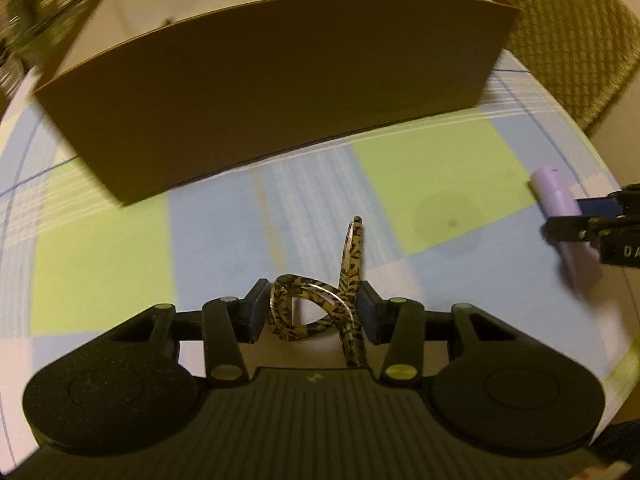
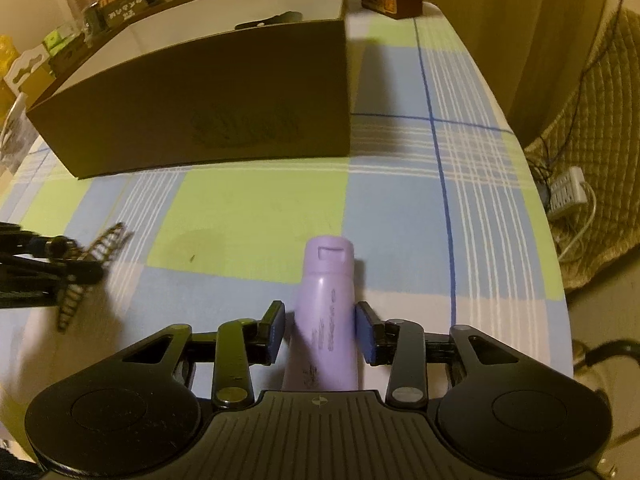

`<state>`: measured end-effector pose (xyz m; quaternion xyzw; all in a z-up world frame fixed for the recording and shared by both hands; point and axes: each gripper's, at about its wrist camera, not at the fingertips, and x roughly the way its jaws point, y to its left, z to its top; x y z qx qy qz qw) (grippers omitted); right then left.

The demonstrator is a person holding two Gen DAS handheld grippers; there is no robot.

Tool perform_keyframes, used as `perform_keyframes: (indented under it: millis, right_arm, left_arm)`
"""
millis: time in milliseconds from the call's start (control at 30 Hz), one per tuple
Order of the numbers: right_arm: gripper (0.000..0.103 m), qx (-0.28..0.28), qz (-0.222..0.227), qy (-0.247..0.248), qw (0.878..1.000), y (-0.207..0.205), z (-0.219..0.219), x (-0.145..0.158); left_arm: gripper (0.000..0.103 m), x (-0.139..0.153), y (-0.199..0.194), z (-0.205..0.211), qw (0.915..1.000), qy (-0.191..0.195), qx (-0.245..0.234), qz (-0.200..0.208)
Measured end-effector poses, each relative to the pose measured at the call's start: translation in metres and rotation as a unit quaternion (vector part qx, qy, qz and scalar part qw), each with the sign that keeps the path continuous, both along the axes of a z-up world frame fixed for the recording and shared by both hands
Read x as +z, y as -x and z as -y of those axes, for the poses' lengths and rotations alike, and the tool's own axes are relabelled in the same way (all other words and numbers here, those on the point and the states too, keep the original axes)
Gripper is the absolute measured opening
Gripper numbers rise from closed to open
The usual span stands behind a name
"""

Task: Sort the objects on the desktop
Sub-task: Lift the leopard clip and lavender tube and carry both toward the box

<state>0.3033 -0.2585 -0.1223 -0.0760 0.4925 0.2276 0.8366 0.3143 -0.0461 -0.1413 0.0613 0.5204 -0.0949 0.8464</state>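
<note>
A leopard-patterned hair clip [image 1: 316,312] sits between the blue pads of my left gripper [image 1: 312,312], which press it from both sides just above the checked tablecloth [image 1: 420,168]. In the right wrist view the clip's teeth [image 2: 106,246] stick out of that gripper [image 2: 76,260] at the far left. A purple tube [image 2: 326,308] with a flip cap lies lengthwise between the fingers of my right gripper [image 2: 320,332]. The right pad is against it and a thin gap shows at the left pad. The same tube [image 1: 556,196] and gripper [image 1: 580,214] show at the right edge of the left wrist view.
An open brown cardboard box [image 2: 200,112] stands across the table behind both grippers, with a dark item inside [image 2: 272,20]. Packets and cartons [image 2: 124,4] crowd the far left. The table edge curves off at the right, with a power strip [image 2: 566,196] on the floor.
</note>
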Motion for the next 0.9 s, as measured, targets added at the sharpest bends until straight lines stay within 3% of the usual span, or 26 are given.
perform_keyframes:
  millis: [367, 767, 900]
  right_arm:
    - [0.038, 0.047, 0.043, 0.031, 0.998, -0.001, -0.014, -0.008]
    - [0.038, 0.052, 0.054, 0.028, 0.997, 0.004, -0.011, -0.009]
    - [0.029, 0.055, 0.053, 0.024, 0.997, 0.006, -0.011, -0.008]
  left_arm:
    - [0.041, 0.001, 0.021, -0.054, 0.9958, -0.001, 0.092, -0.003]
    - [0.042, 0.003, 0.031, -0.057, 0.9956, -0.003, 0.094, 0.002]
    - [0.041, 0.003, 0.034, -0.056, 0.996, -0.006, 0.089, 0.007]
